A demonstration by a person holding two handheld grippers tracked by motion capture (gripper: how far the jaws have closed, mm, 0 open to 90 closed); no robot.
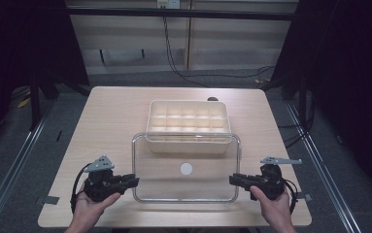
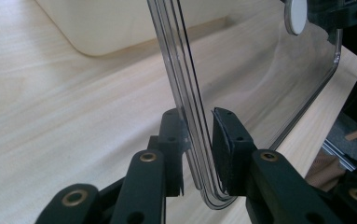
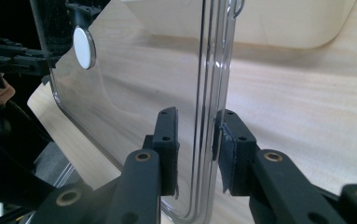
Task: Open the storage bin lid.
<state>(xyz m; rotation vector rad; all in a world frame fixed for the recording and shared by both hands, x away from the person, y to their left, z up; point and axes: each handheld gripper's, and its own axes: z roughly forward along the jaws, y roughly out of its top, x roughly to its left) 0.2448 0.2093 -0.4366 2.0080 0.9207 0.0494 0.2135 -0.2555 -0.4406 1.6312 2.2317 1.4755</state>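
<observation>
While each jaw pair straddles an edge of the clear lid (image 1: 186,187), the left hand-held gripper (image 1: 134,181) stands at the lid's left rim and the right hand-held gripper (image 1: 232,180) at its right rim. Left jaws: rim between the pads, a slight gap on one side; full clamping cannot be told. Right jaws: parted, rim between them, untouched. Between the two, a white round sticker (image 1: 186,169) on the lid. Beyond the lid, partly under its far edge: a cream compartment tray (image 1: 188,118) on the tabletop (image 1: 110,121).
</observation>
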